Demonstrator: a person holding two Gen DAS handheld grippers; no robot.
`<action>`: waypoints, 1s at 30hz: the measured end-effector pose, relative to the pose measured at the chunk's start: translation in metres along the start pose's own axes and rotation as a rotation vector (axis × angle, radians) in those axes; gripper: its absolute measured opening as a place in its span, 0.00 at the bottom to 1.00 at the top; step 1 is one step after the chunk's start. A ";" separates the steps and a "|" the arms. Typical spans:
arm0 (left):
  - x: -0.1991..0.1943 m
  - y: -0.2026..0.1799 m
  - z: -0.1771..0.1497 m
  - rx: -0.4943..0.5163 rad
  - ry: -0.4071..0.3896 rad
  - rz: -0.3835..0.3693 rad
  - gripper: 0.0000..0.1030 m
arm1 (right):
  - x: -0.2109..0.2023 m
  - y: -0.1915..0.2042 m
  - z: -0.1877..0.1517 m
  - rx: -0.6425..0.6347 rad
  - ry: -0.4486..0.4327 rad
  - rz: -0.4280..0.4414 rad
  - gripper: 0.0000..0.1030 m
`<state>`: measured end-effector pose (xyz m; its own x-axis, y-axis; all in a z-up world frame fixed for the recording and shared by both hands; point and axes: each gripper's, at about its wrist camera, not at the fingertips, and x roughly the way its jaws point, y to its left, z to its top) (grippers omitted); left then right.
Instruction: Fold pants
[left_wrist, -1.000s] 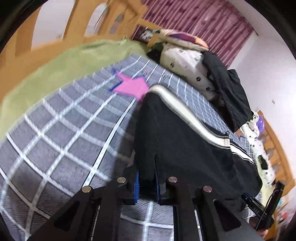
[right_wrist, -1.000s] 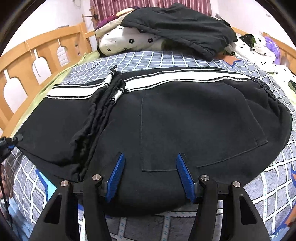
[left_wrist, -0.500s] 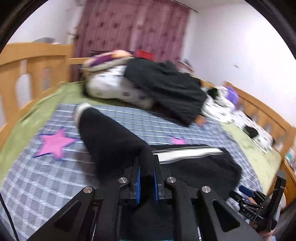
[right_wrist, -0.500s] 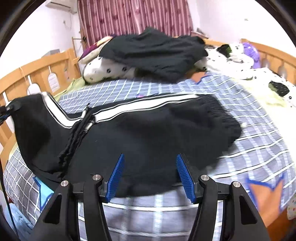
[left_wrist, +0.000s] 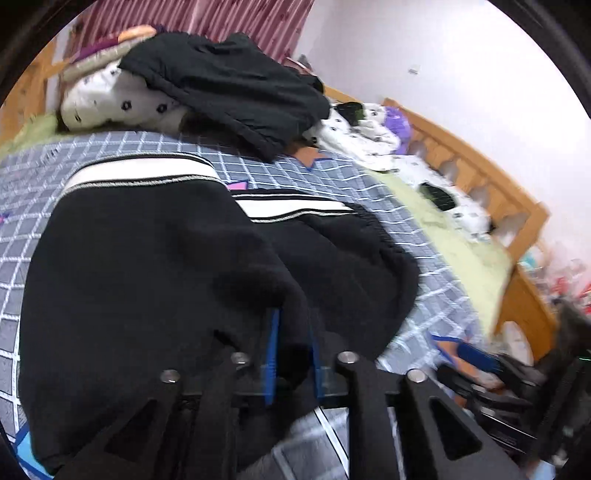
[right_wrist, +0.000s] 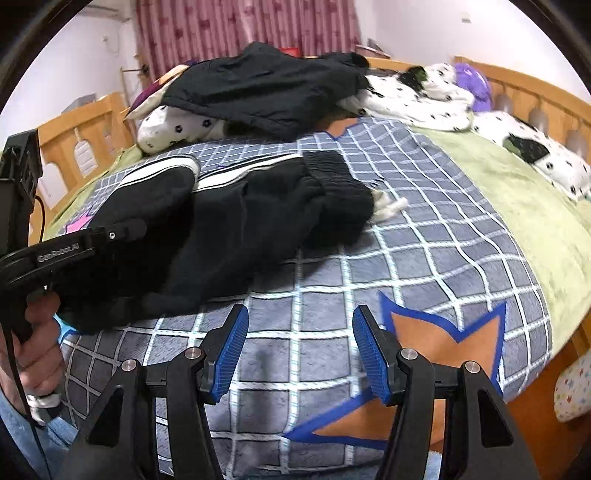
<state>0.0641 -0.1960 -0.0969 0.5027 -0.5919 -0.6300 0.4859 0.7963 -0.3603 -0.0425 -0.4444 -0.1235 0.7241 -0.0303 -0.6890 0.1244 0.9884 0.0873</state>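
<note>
Black pants (left_wrist: 147, 266) with a white side stripe lie on the grey checked bedspread (right_wrist: 424, 251), one part folded over the other. My left gripper (left_wrist: 291, 350) is shut on a fold of the black fabric at its near edge. In the right wrist view the pants (right_wrist: 229, 221) lie bunched at the left, with the left gripper's handle (right_wrist: 74, 247) over them. My right gripper (right_wrist: 299, 350) is open and empty, above bare bedspread to the right of the pants.
A black garment (right_wrist: 266, 88) lies on spotted pillows (right_wrist: 173, 125) at the head of the bed. Spotted white bedding (right_wrist: 424, 96) and a green sheet (right_wrist: 517, 192) lie to the right. Wooden bed rails (right_wrist: 85, 136) run along both sides.
My left gripper has carried the pant fabric across and laid it over the other part. My right gripper has drawn back to the right, off the pants.
</note>
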 end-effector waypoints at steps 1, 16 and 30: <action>-0.012 0.005 0.000 -0.002 -0.008 -0.015 0.32 | 0.002 0.006 0.003 -0.013 -0.003 0.013 0.57; -0.107 0.117 -0.082 -0.077 -0.017 0.242 0.61 | 0.100 0.091 0.051 0.096 0.143 0.370 0.61; -0.044 0.070 -0.089 -0.024 -0.004 0.372 0.61 | 0.048 0.078 0.097 0.006 -0.067 0.448 0.14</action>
<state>0.0127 -0.1029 -0.1552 0.6443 -0.2621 -0.7184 0.2531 0.9596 -0.1231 0.0682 -0.3829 -0.0798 0.7495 0.3906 -0.5345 -0.2076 0.9053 0.3705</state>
